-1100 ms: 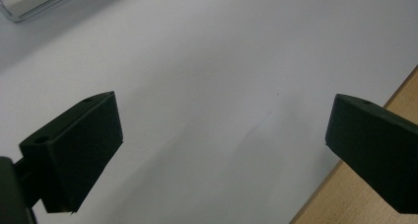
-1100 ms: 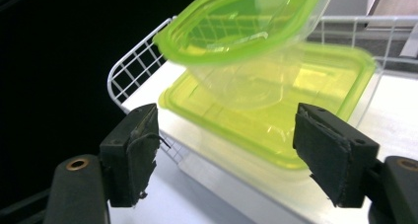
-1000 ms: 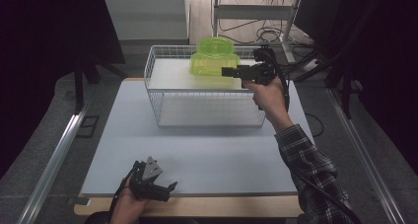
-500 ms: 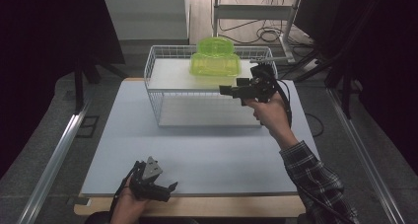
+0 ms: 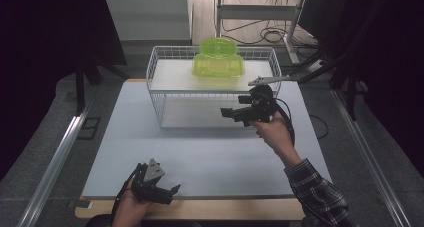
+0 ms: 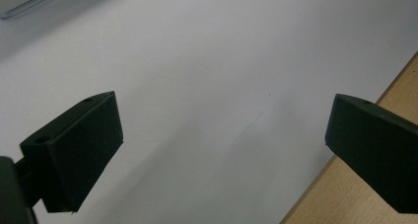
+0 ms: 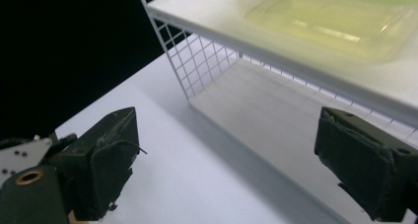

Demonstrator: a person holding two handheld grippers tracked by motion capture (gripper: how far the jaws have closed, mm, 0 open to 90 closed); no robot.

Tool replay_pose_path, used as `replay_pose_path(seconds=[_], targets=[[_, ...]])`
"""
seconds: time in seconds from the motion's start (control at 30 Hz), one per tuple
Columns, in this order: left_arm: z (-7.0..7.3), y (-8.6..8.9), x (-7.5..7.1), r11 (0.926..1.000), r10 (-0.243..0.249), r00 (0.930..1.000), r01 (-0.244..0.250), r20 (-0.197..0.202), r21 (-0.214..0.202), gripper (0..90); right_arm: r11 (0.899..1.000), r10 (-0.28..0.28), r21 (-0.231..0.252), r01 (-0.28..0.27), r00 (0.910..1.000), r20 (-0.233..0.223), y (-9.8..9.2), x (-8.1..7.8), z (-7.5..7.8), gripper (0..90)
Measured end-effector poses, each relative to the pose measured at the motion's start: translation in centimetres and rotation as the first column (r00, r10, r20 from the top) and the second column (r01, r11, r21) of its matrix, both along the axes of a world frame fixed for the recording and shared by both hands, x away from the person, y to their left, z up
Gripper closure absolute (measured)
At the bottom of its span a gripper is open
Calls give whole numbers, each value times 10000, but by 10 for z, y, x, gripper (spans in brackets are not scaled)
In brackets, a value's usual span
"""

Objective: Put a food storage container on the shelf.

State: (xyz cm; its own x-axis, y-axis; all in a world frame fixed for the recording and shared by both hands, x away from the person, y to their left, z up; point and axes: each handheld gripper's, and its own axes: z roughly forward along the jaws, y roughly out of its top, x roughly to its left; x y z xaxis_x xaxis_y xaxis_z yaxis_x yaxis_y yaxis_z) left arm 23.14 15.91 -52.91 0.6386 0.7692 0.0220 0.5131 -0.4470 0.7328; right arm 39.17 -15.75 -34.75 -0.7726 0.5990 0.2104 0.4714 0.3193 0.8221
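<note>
Pulling back from the green container (image 5: 218,58) on the wire shelf (image 5: 212,89), our right tongs (image 5: 235,114) are now open and empty at centre; left tongs (image 5: 167,193), lower left, stay open.

Matte black left tongs (image 5: 172,189) with grey three-cornered plate on top, black right tongs (image 5: 226,112) with grey plate and looping black cable, blocky black jaws with small screw holes, dark plaid sleeve (image 5: 320,197) on right arm
</note>
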Motion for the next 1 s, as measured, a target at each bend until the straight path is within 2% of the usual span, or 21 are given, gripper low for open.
replay_pose_path(seconds=[0.2,0.5,0.7,0.8,0.9,1.0], targets=[[0,0,0,10000,-9,10000,9,46,68,6,9998,108,-149,-106,9999,91,-2,-6,-12,89],[0,-1,-1,10000,20,10000,-20,93,11,6,9985,273,-477,-270,9996,54,-8,-20,-37,61],[-1,-1,-1,10000,-28,10000,27,67,64,6,9977,245,-627,-247,9997,-44,-17,-31,-60,40],[-1,-1,-1,10000,25,10000,-26,52,48,1,9972,182,-731,-174,9998,101,-21,-34,-67,34],[-1,0,-1,9999,54,10000,-54,38,-120,0,9969,81,-787,-81,10000,5,-28,-37,-78,34],[-1,0,0,9999,45,10000,-44,35,-124,0,9970,-3,-773,4,10000,20,-32,-40,-82,34]])
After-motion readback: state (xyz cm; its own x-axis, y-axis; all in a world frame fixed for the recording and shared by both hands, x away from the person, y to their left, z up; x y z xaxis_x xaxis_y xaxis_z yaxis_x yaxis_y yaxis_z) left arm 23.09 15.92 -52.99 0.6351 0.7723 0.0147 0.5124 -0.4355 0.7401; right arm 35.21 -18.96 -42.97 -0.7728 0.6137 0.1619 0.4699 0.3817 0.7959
